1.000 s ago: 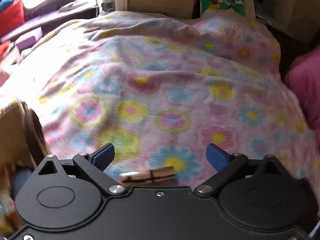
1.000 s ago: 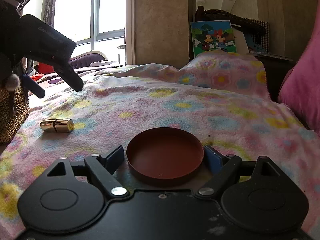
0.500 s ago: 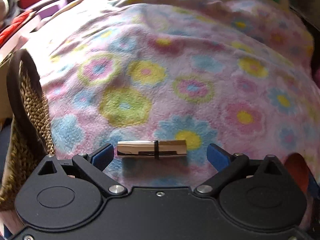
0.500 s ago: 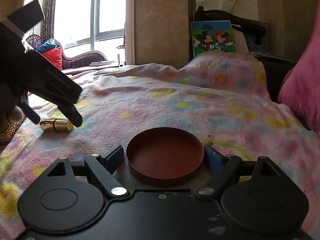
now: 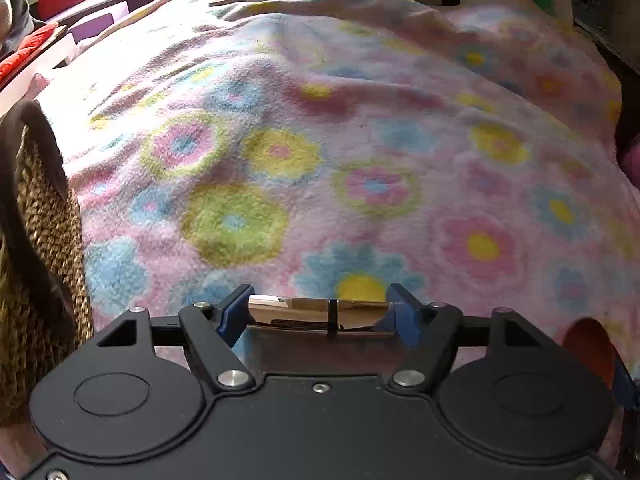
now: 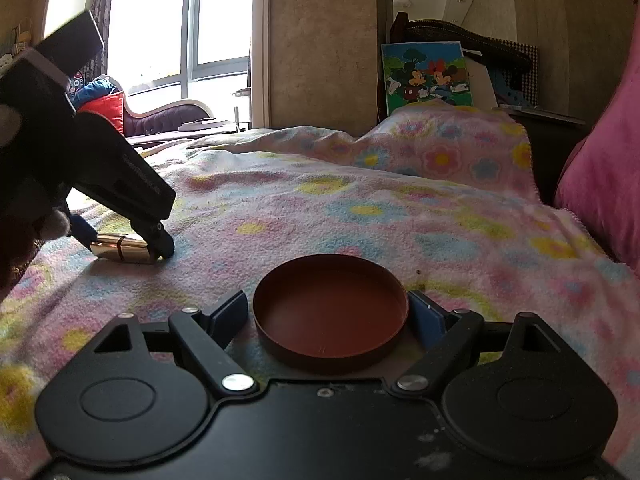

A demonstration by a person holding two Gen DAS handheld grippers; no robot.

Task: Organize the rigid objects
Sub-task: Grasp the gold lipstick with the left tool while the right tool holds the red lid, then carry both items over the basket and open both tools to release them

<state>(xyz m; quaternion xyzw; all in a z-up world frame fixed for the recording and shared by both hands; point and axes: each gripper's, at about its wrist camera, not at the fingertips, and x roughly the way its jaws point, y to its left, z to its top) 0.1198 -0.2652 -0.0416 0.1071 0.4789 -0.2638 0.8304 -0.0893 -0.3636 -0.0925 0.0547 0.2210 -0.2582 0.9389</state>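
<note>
Blanket (image 5: 360, 120): floral, covers the bed.
Basket (image 5: 36, 240): woven, cut off at left edge.
Lid (image 6: 330, 312): brown, between right gripper (image 6: 326, 316) fingers; contact unclear.
Tube (image 5: 320, 316): gold, clamped endwise by left gripper (image 5: 320, 312), on blanket.

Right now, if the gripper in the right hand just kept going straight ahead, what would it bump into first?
The right gripper already has the shallow brown lid between its fingers, so pushing on would shove that first. Beyond it lies only the flowered blanket, which rises toward a Mickey Mouse picture; how far is unclear.
</note>
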